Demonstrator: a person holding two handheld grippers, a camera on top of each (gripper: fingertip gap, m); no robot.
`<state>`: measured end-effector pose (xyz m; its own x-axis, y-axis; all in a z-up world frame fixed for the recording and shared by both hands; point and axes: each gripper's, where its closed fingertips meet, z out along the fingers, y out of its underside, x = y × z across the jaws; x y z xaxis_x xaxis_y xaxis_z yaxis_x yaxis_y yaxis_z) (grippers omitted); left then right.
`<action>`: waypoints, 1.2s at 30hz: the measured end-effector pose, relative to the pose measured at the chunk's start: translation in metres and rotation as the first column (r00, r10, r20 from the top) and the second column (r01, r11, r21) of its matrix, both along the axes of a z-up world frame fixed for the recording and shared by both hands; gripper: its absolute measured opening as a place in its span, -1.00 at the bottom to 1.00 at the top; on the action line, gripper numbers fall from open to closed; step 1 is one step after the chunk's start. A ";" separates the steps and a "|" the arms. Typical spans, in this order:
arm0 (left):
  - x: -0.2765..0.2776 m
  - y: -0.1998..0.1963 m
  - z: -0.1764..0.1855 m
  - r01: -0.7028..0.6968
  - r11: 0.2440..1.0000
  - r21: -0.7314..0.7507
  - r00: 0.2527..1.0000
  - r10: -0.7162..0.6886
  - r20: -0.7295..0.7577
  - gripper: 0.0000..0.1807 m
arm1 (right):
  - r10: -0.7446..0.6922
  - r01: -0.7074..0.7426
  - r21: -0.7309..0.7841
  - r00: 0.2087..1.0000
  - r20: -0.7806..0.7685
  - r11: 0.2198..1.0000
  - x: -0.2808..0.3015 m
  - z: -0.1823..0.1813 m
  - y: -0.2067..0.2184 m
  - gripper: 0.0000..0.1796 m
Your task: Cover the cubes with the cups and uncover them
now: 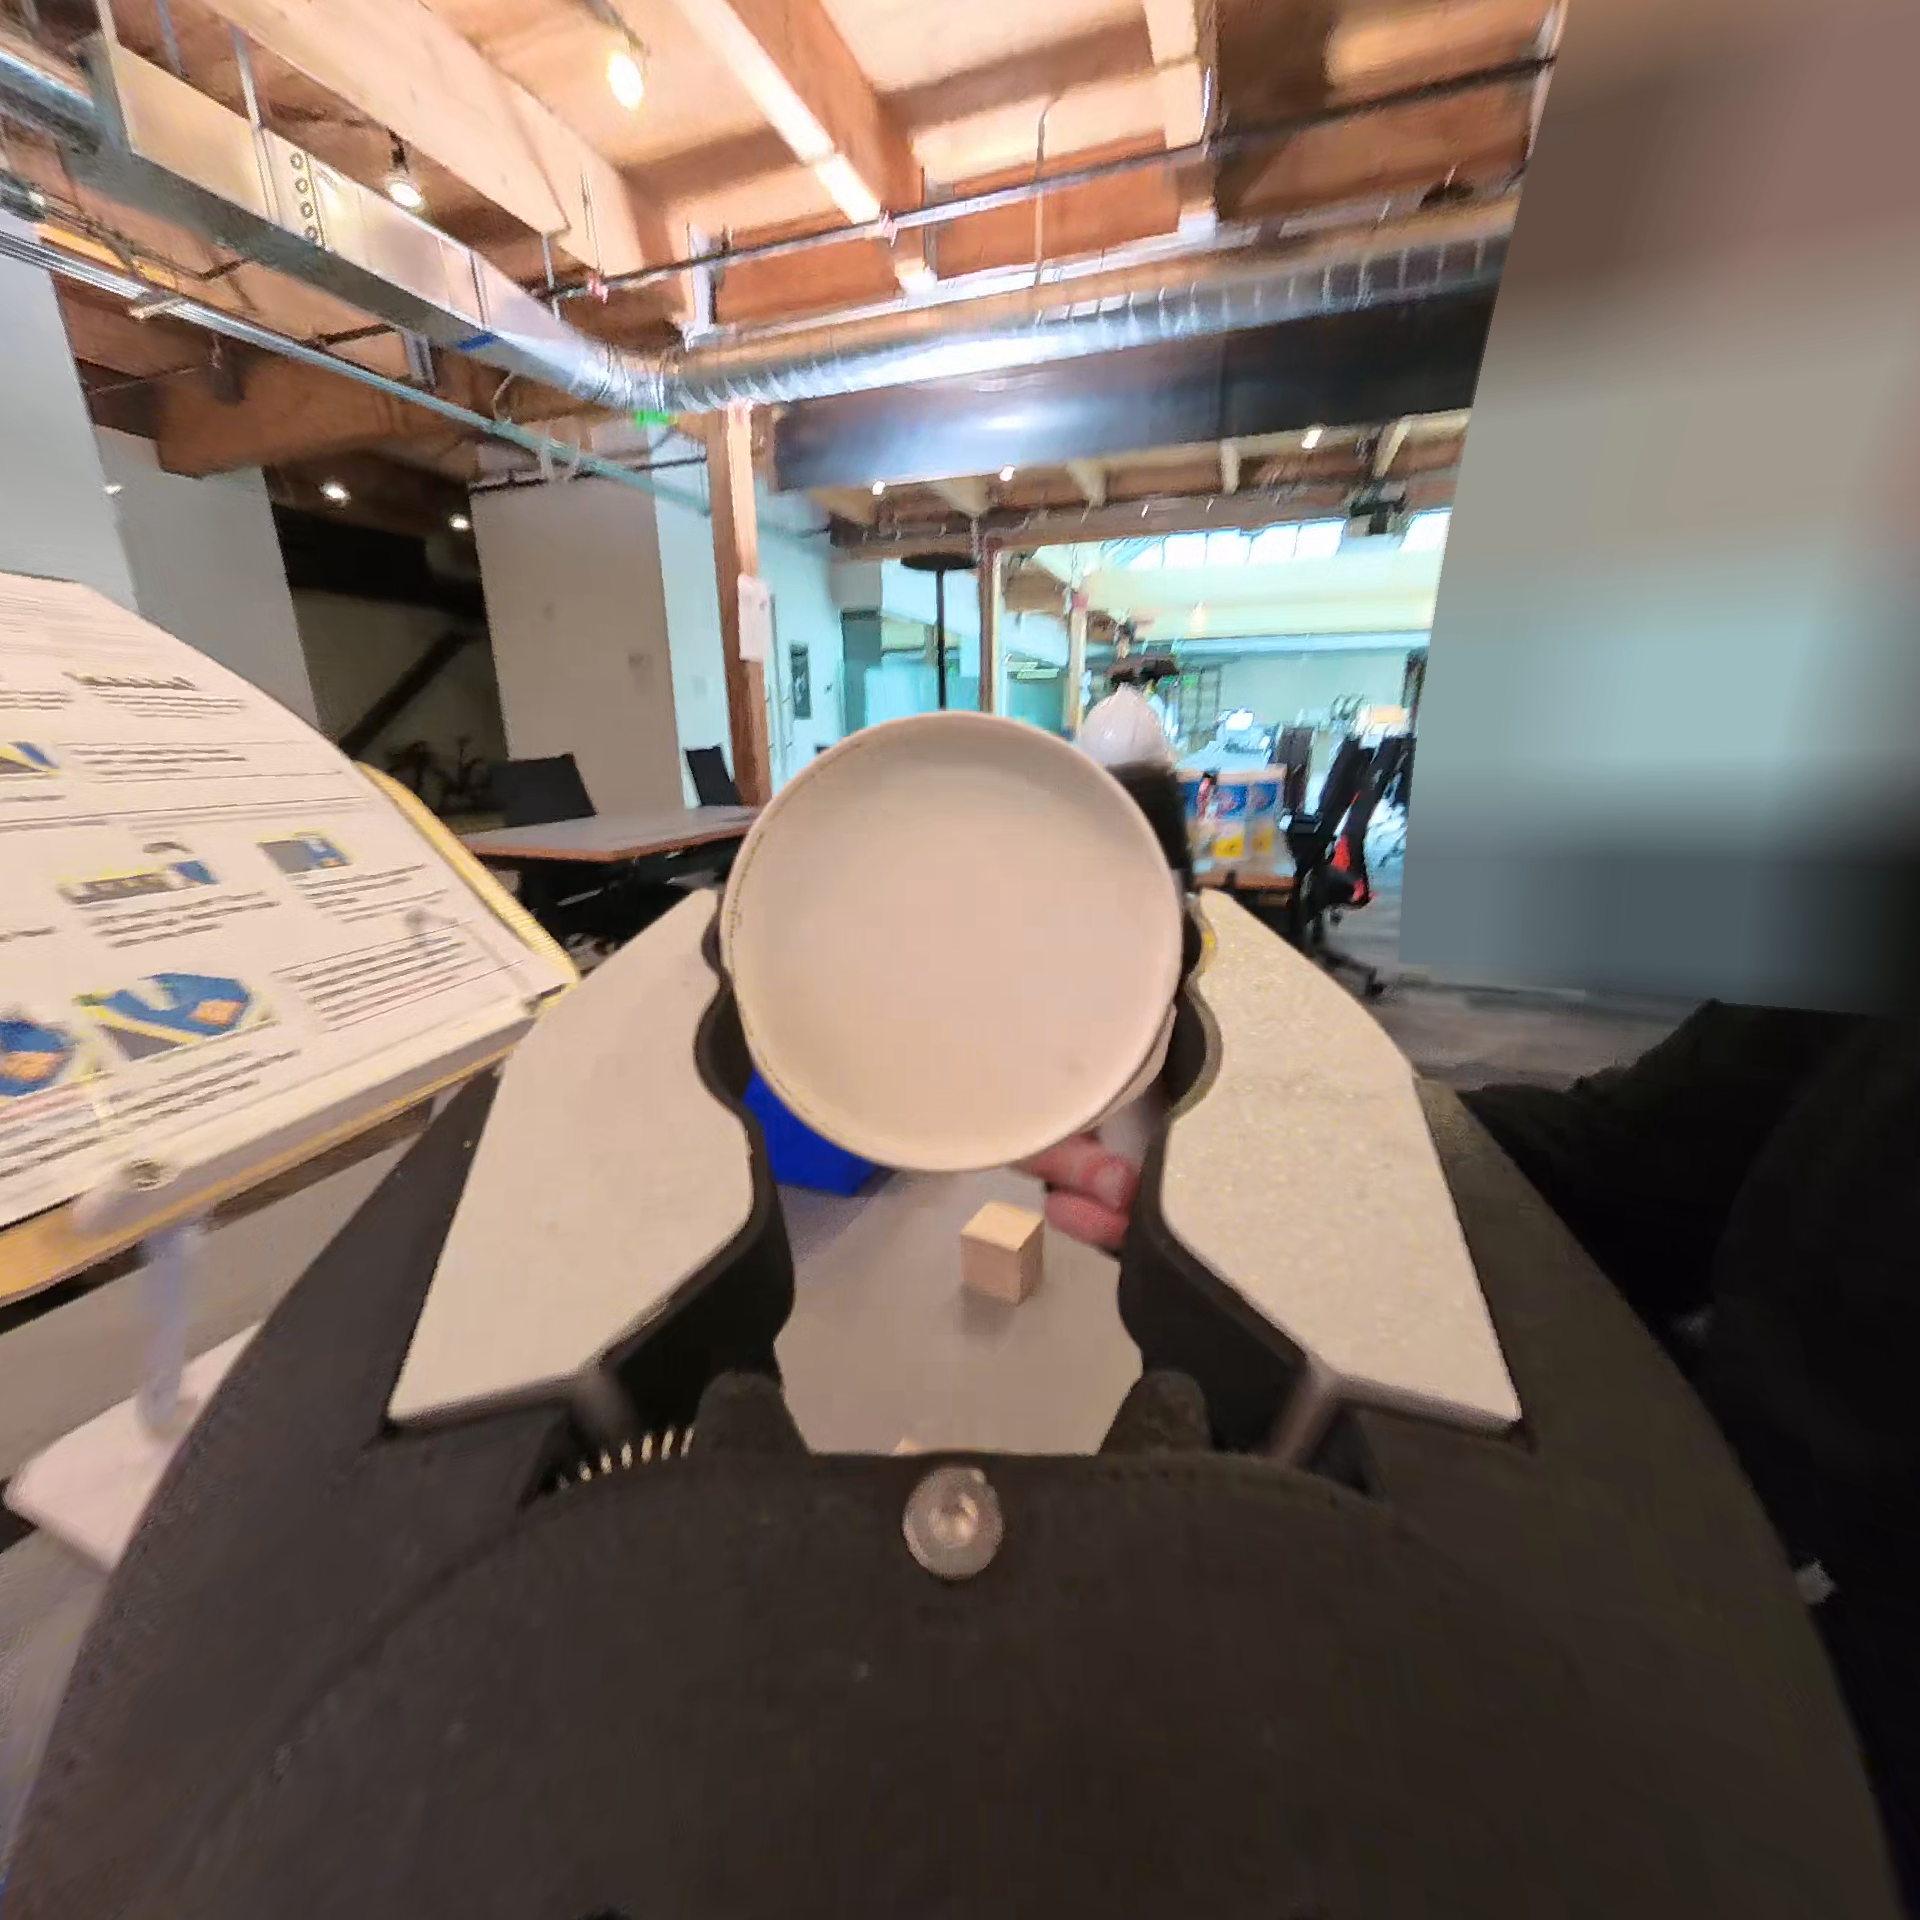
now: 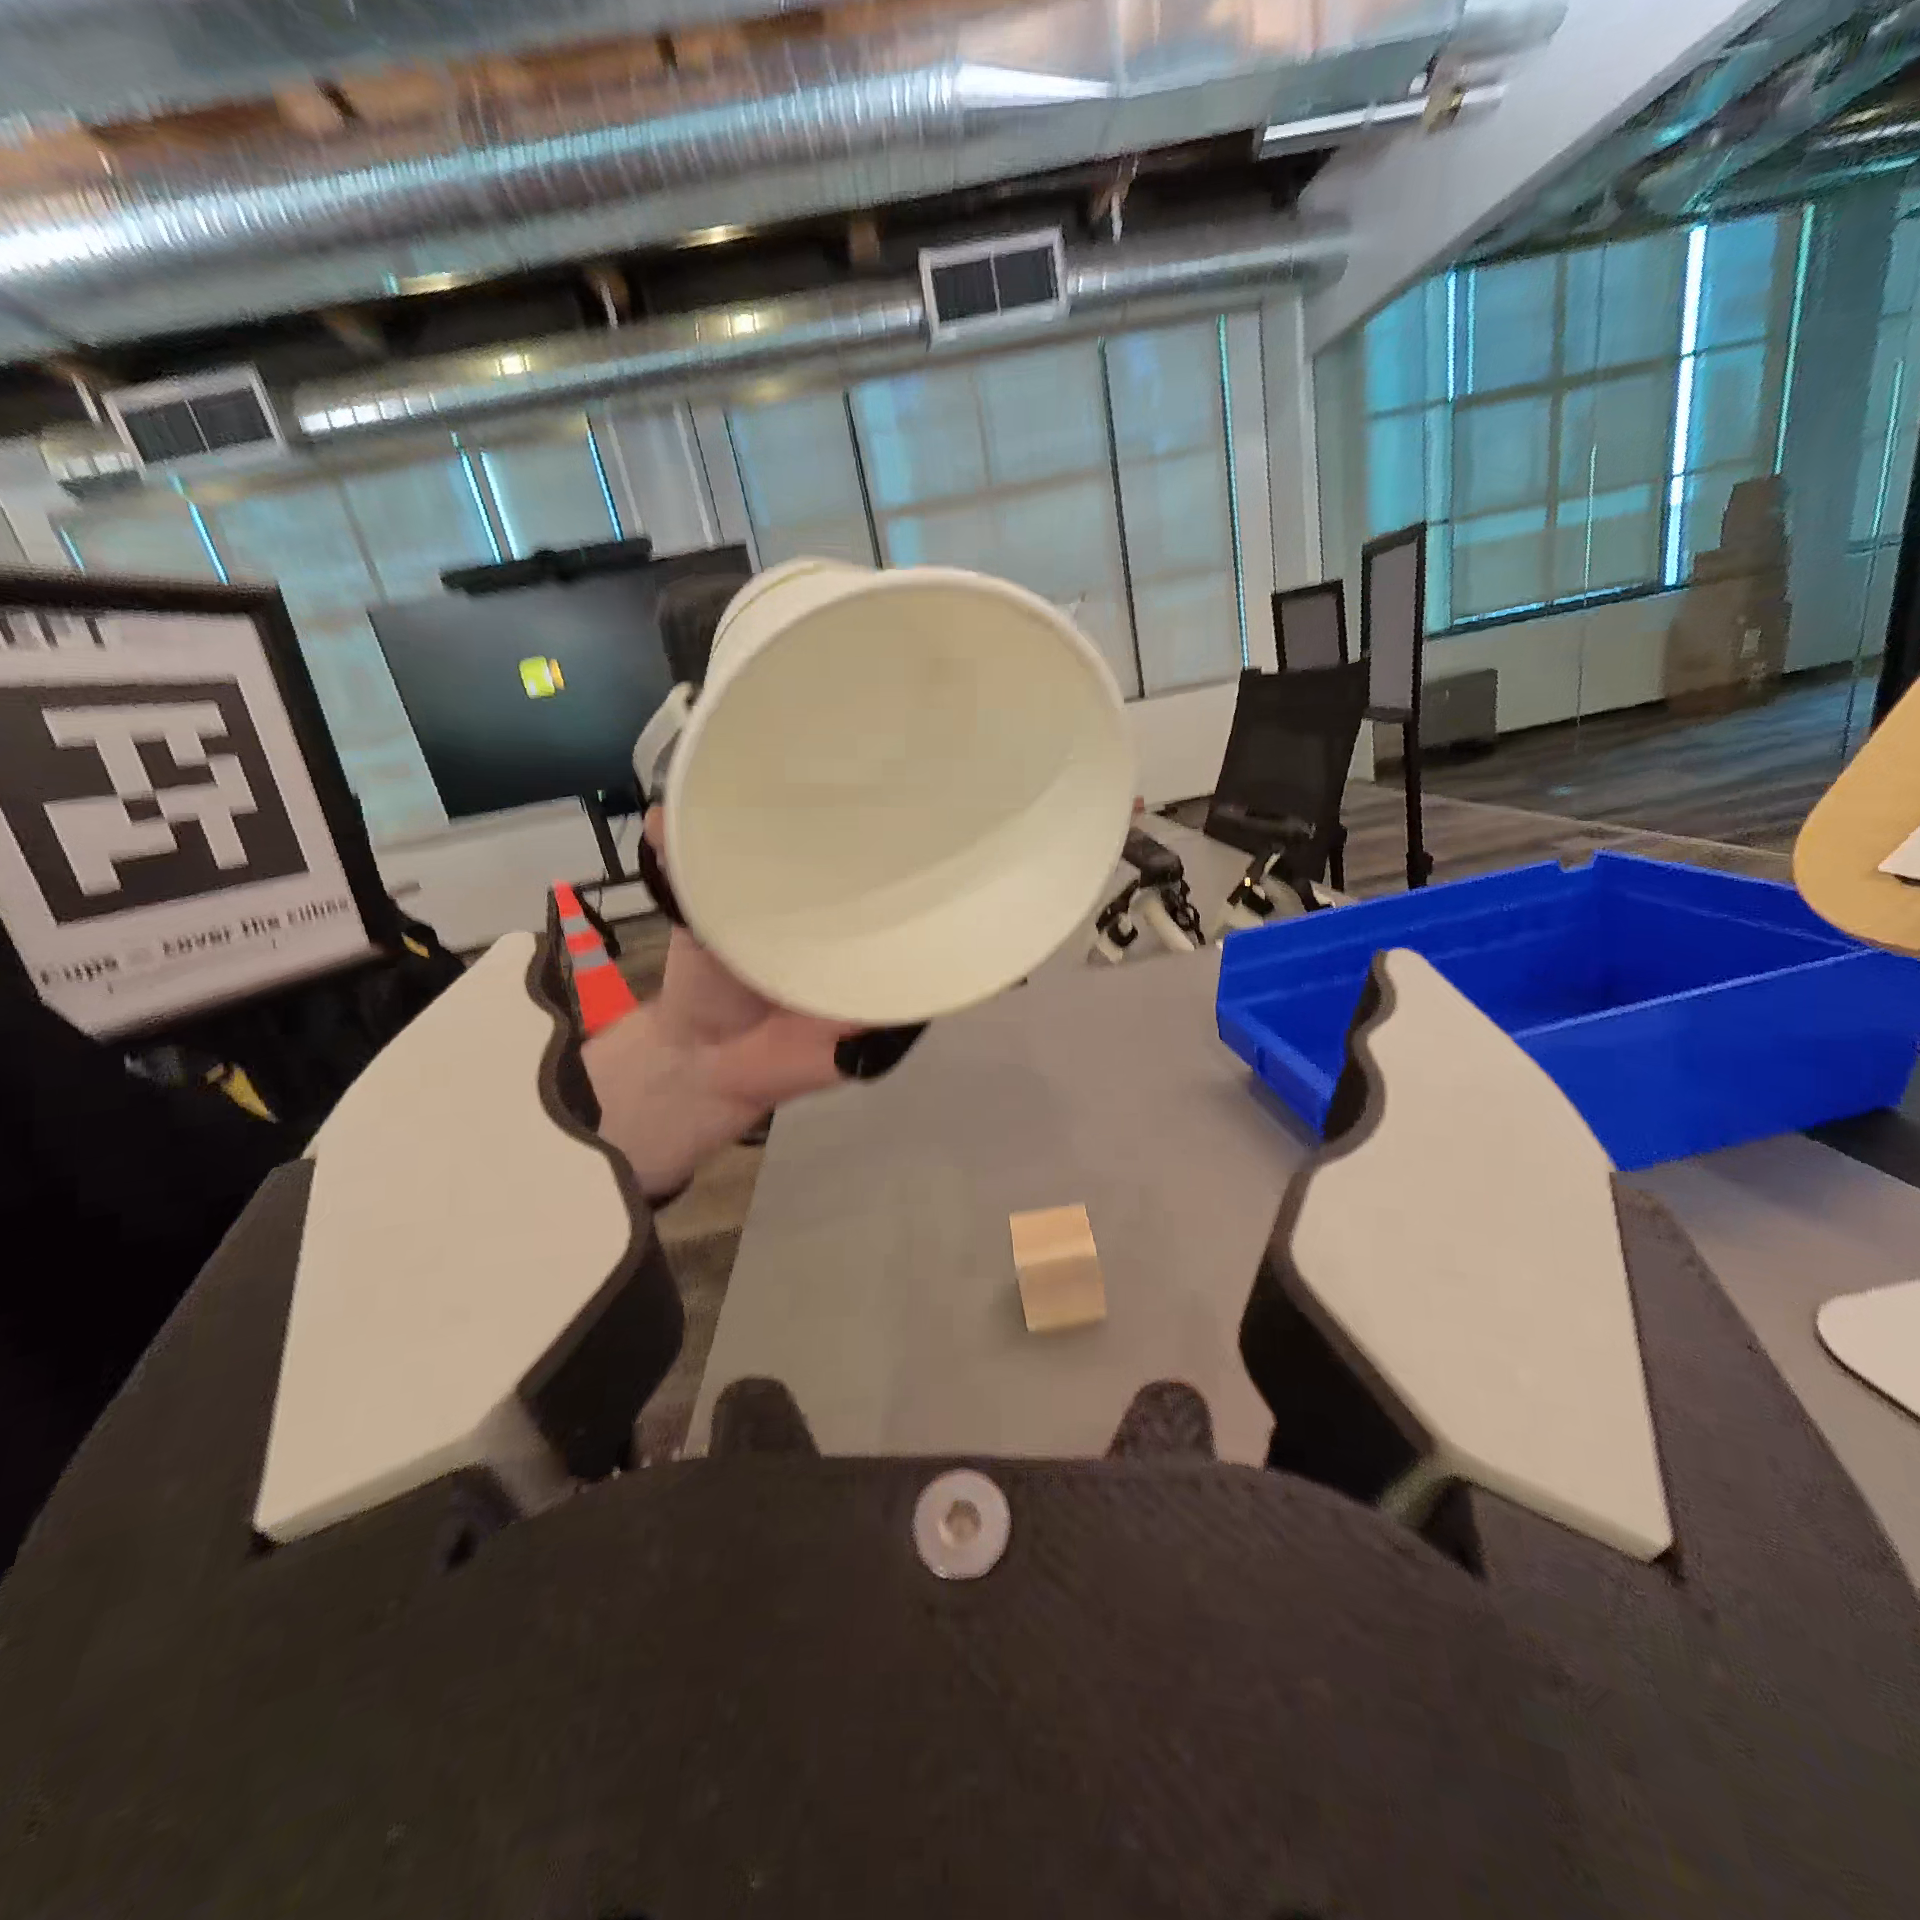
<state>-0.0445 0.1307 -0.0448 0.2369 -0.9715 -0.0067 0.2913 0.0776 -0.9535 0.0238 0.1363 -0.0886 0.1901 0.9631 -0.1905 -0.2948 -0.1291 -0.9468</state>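
Cup, white paper, round (image 1: 951, 940): clamped by its sides between the pads of the left tool (image 1: 956, 997), centre of the left wrist frame, flat base turned to the camera; in the right wrist frame the same cup (image 2: 899, 795) sits upper centre, tilted, its open mouth facing the lens, well above the desk. Hand, bare (image 2: 691, 1049): lower left of that cup in the right wrist frame, holding the left tool's handle. Cube, small pale wooden (image 2: 1058, 1265): lower centre of the right wrist frame, resting uncovered on the grey desk (image 2: 914, 1195); also lower centre of the left wrist frame (image 1: 1001, 1250), below the cup. Right tool (image 2: 956, 1049): jaws spread wide, nothing between them, cube lying in the gap farther off. Bin, blue plastic, open-topped (image 2: 1579, 987): right of the right wrist frame, on the desk, interior as far as seen empty. Board, black-and-white patterned marker (image 2: 156, 779): left edge. Booklet, printed pages on a stand (image 1: 208, 883): left of the left wrist frame. Progress, judged: cube bare and cup aloft, so either covering remains or uncovering is just done; cannot tell which. Only one cube and one cup visible.
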 end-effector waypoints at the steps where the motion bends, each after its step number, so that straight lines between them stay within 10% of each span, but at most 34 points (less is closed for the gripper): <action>1: 0.004 0.000 0.000 0.010 1.000 -0.013 0.999 -0.009 0.041 -0.12 | 0.003 -0.004 -0.011 1.000 -0.028 1.000 -0.002 0.003 0.003 0.57; 13: 0.027 -0.002 -0.008 0.221 0.952 -0.213 0.923 -0.133 0.362 -0.13 | -0.014 0.046 0.103 0.957 -0.289 0.994 -0.027 0.018 -0.001 0.61; 20: 0.038 -0.007 -0.014 0.324 0.907 -0.270 0.871 -0.175 0.459 -0.12 | 0.015 0.087 0.227 0.910 -0.414 0.970 -0.013 0.046 -0.018 0.12; 36: 0.027 -0.004 -0.014 0.206 0.957 -0.207 0.934 -0.129 0.332 -0.35 | -0.055 0.154 0.282 0.943 -0.329 0.947 0.039 0.075 -0.015 0.03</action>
